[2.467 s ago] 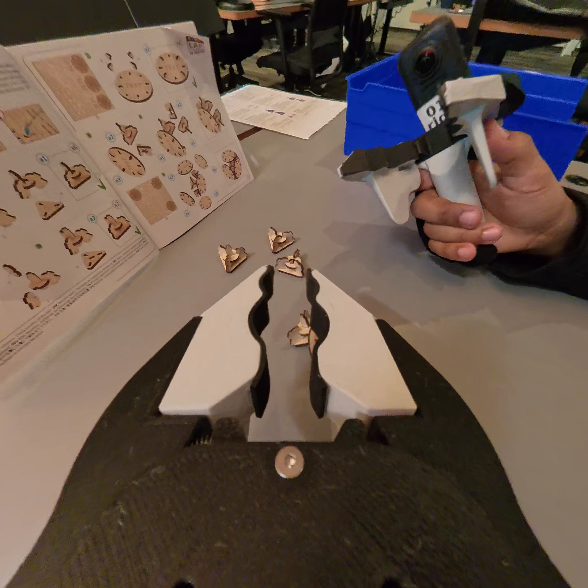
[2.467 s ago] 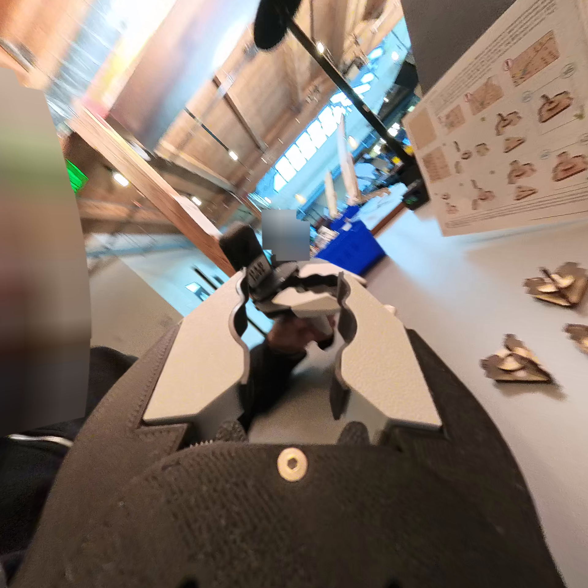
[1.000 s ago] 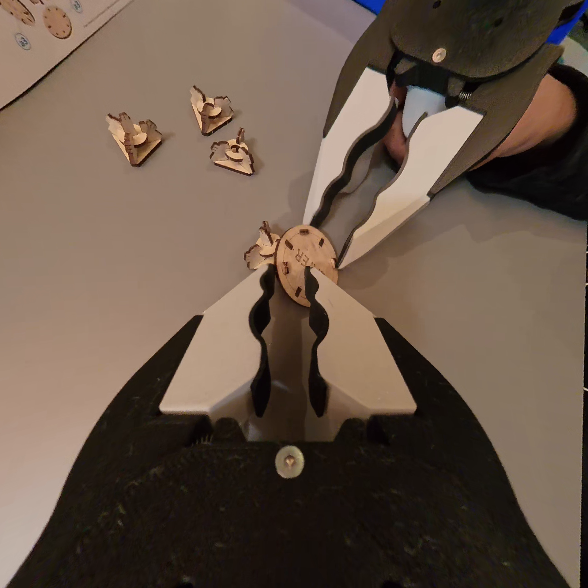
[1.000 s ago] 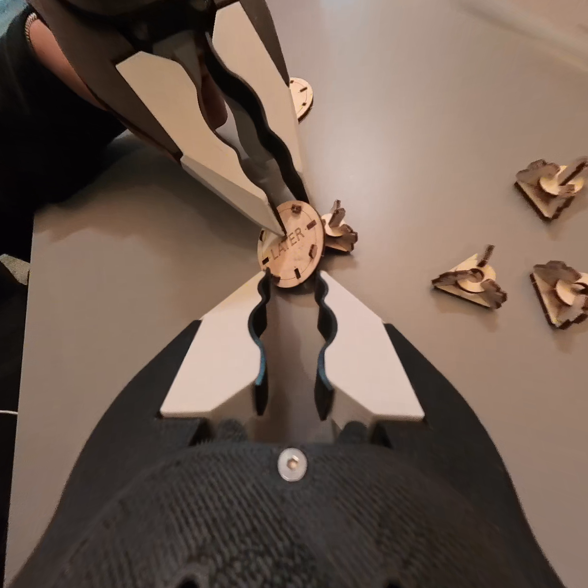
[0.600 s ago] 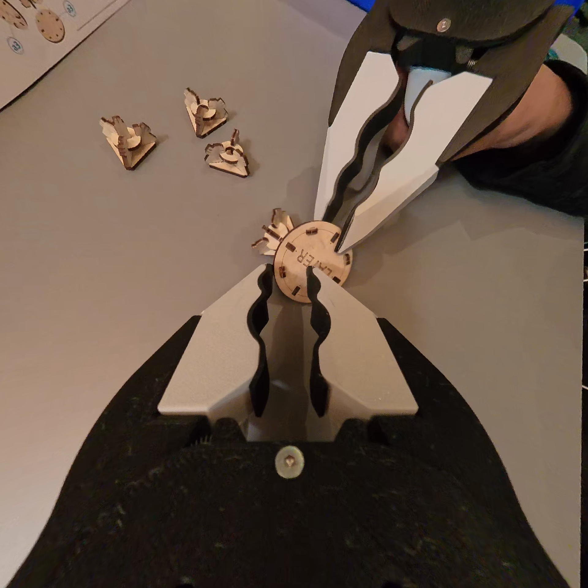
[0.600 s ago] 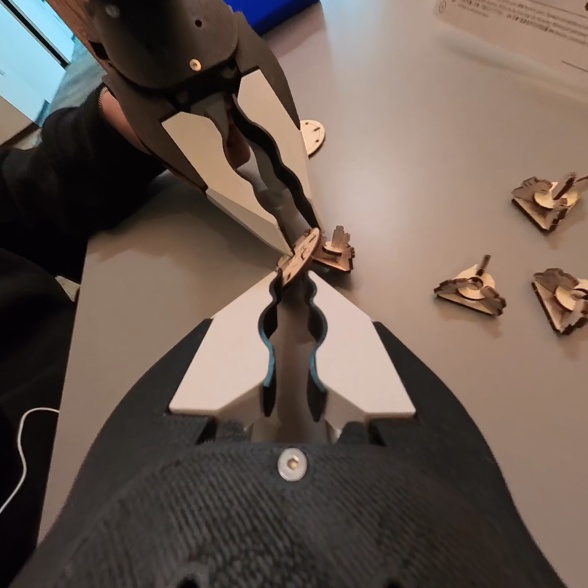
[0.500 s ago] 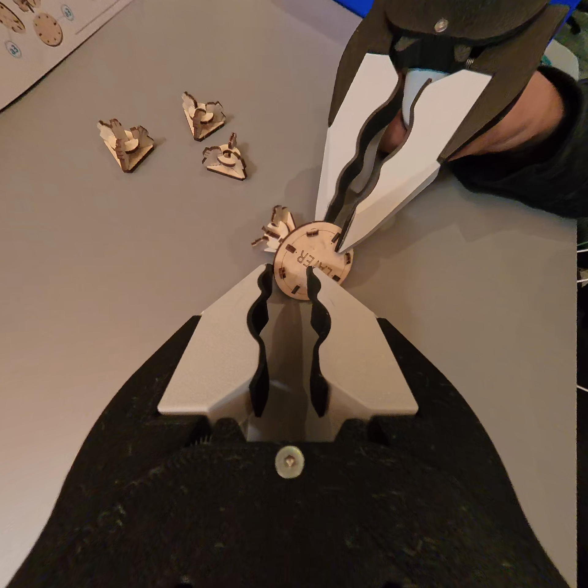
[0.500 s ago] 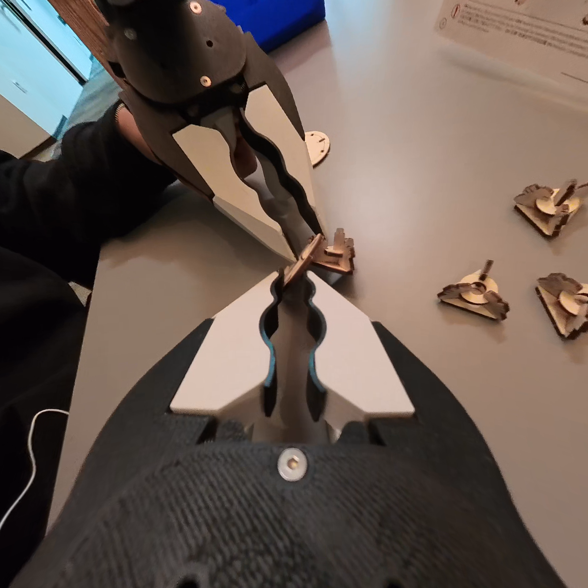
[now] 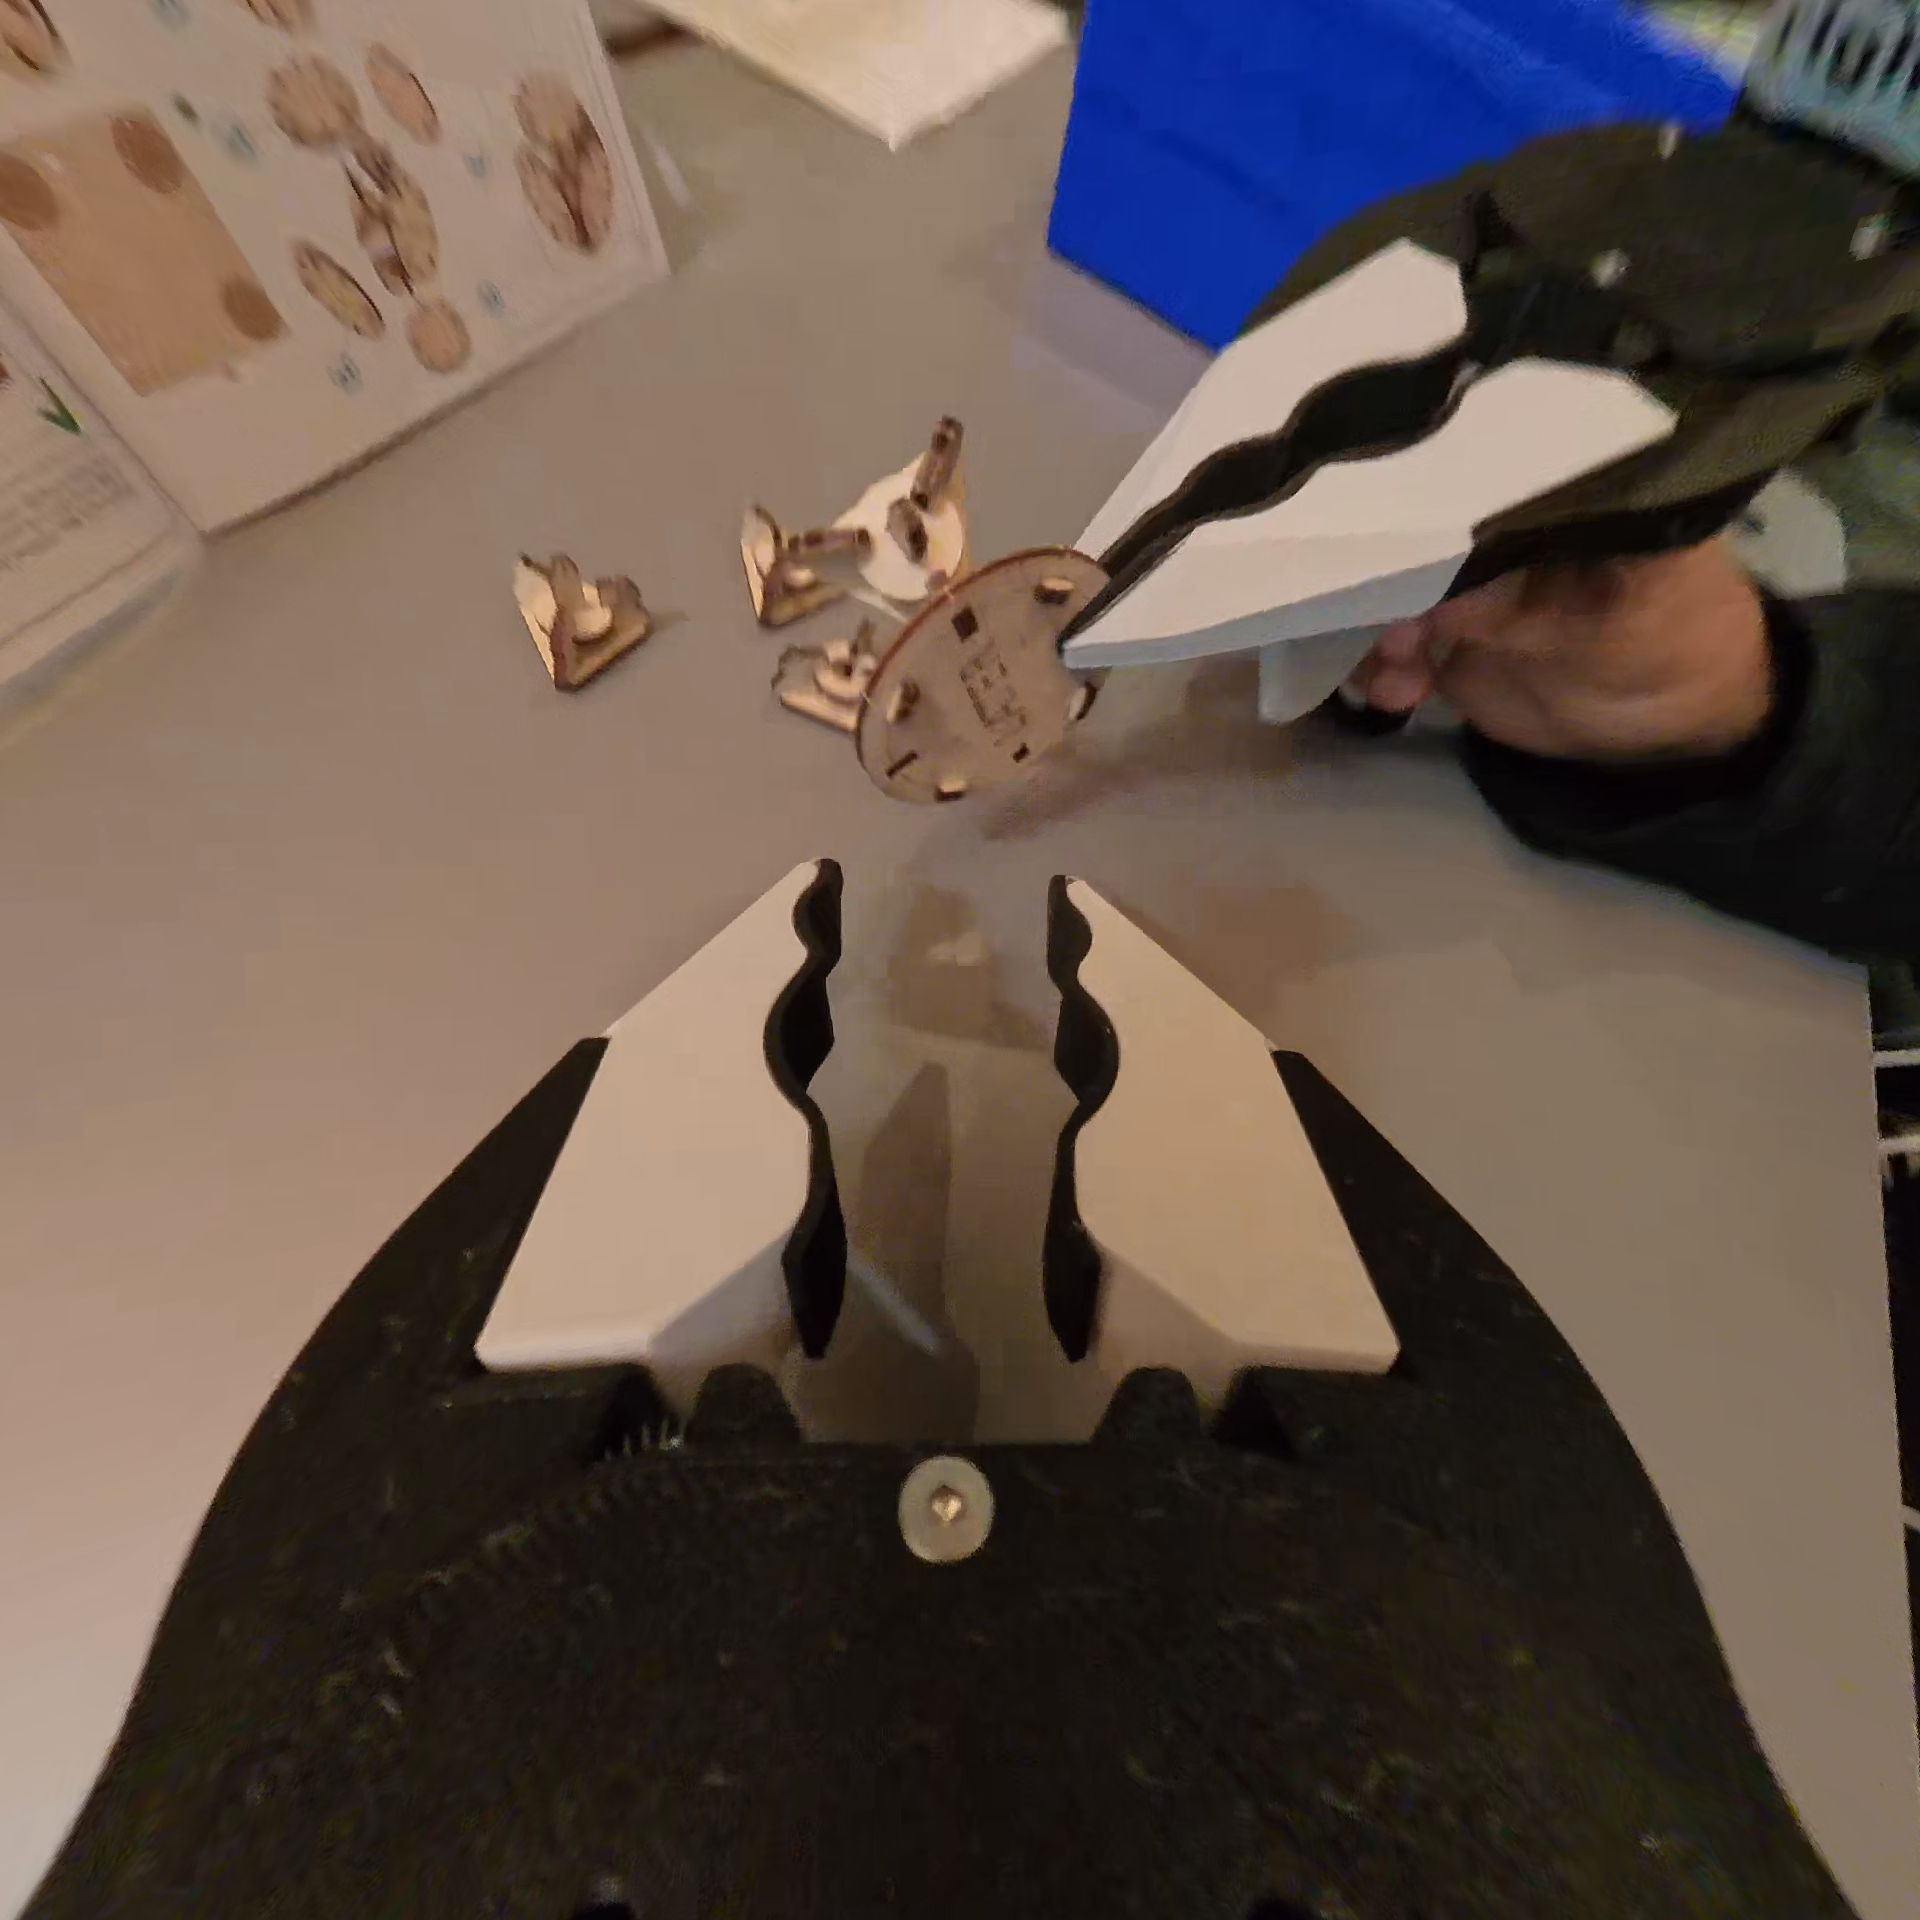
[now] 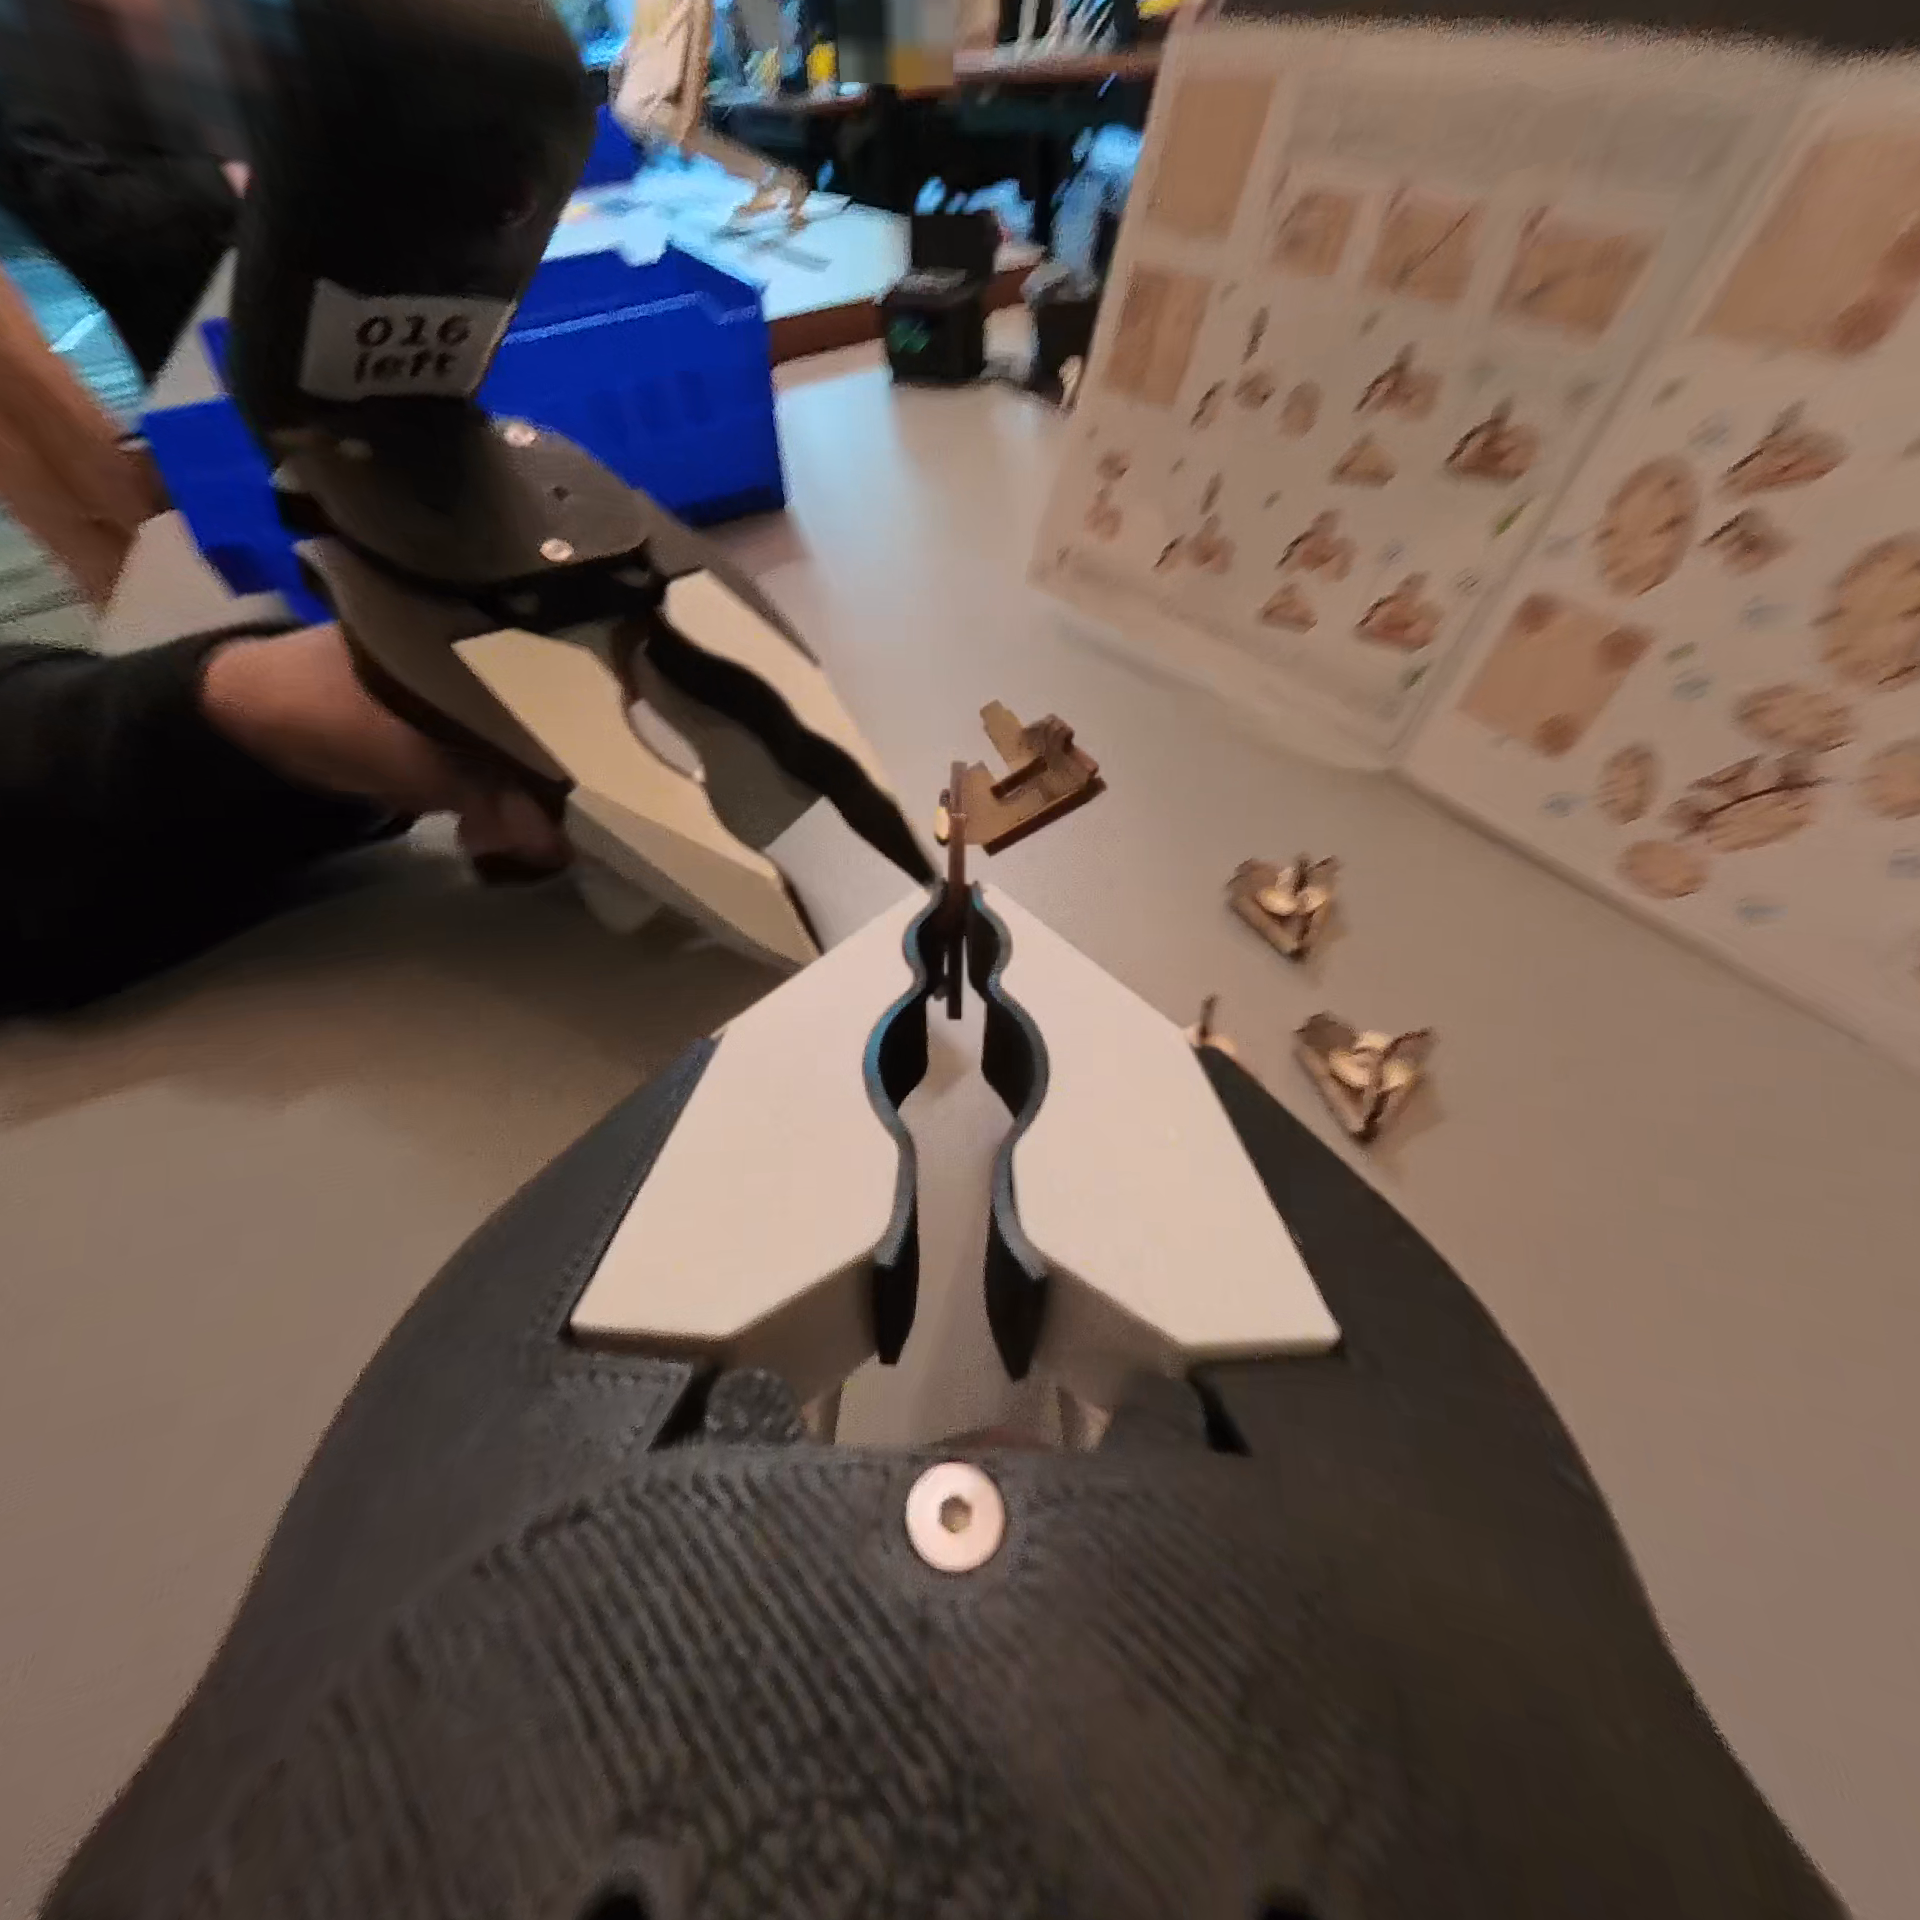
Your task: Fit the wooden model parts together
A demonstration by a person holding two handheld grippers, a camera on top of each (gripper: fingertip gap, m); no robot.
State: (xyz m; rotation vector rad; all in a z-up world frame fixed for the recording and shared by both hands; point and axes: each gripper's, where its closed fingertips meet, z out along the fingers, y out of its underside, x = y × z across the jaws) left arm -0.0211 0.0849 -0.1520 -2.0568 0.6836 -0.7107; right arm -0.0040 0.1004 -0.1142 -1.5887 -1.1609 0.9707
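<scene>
The right claw (image 9: 1086,613) grips the disc (image 9: 977,686) by its edge, lifted above the surface (image 9: 312,935); the left claw (image 9: 940,883) stands open just below it, holding nothing.

1. A shared workshop or maker space: a smooth grey worktable (image 9: 312,935) carries small laser-cut plywood sub-assemblies (image 9: 582,623), beside an upright printed assembly-instruction sheet (image 10: 1507,468) picturing wooden parts.
2. Blue plastic storage bins (image 10: 644,395) stand at the table's far side, with loose white paper sheets (image 9: 862,52) beyond.
3. Farther back, blurred, more wood-topped tables (image 10: 883,281) hold assorted items, indoors.
</scene>
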